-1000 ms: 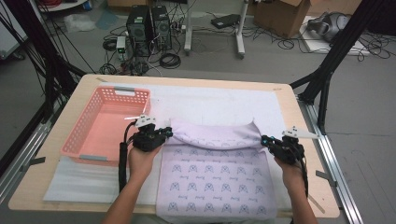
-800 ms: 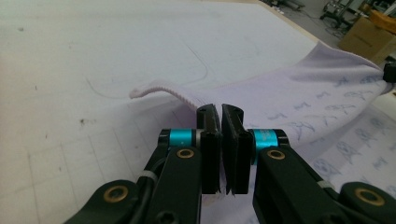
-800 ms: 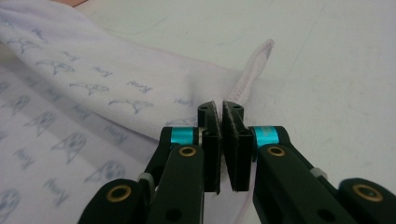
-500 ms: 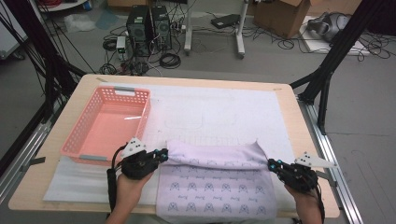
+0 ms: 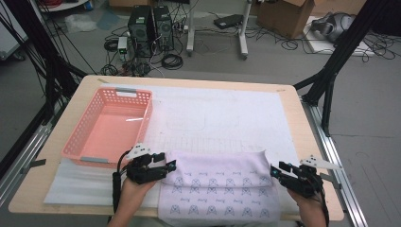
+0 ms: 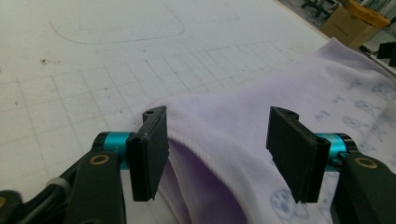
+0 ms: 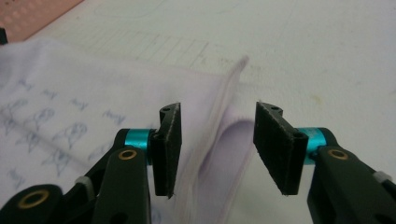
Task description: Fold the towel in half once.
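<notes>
The folded cloth (image 5: pixel 215 182) lies between both grippers' just-opened jaws, its 2 corners released.

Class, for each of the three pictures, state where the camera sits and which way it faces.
High view: above the table's near side, facing forward-down; forearms, left hand-held gripper, right hand-held gripper.
Left gripper view: on that gripper, along its jaws, open around the cloth.
Right gripper view: likewise, open over the cloth's edge.
All share the cloth and the white mat.
</notes>
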Tool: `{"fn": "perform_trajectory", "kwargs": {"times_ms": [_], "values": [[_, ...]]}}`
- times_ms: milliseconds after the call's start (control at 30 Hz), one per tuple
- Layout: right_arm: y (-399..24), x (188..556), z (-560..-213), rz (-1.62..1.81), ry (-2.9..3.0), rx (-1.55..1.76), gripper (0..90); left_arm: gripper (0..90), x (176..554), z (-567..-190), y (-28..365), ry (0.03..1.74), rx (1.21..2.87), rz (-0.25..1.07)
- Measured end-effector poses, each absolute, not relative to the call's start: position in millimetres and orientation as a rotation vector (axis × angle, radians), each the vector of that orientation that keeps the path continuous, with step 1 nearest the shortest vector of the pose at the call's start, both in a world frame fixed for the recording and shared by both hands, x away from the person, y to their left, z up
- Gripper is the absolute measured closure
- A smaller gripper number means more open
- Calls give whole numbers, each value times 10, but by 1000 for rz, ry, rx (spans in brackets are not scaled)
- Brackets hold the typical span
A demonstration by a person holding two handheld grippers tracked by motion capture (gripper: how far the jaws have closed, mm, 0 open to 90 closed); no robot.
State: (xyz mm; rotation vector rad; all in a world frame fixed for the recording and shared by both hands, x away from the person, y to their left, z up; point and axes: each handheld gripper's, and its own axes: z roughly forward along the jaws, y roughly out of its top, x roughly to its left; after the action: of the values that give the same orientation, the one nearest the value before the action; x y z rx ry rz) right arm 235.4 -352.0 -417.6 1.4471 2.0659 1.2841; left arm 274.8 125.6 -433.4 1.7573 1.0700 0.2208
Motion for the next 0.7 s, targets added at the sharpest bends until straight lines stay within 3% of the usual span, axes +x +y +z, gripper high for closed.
{"fn": "perform_trajectory", "kwargs": {"times_ms": [167,267,300,400,467,700], "values": [[-3316,2709,-4169,1227,2100,1462,507,388,3033,-4422,1149,1158,1811,217],[-3230,2893,-4195,1160,2110,1481,522,441,3121,-4491,1145,1202,1832,222],[-3209,2955,-4214,1139,2109,1496,559,466,3129,-4506,1151,1191,1836,226],[-3175,3027,-4261,1131,2161,1485,805,656,3116,-4518,1142,1138,1861,243],[-3163,3013,-4270,1120,2178,1435,854,772,3071,-4488,1129,1095,1863,291],[-3205,2835,-4219,1153,2145,1347,858,758,2995,-4420,1199,1055,1784,341]]}}
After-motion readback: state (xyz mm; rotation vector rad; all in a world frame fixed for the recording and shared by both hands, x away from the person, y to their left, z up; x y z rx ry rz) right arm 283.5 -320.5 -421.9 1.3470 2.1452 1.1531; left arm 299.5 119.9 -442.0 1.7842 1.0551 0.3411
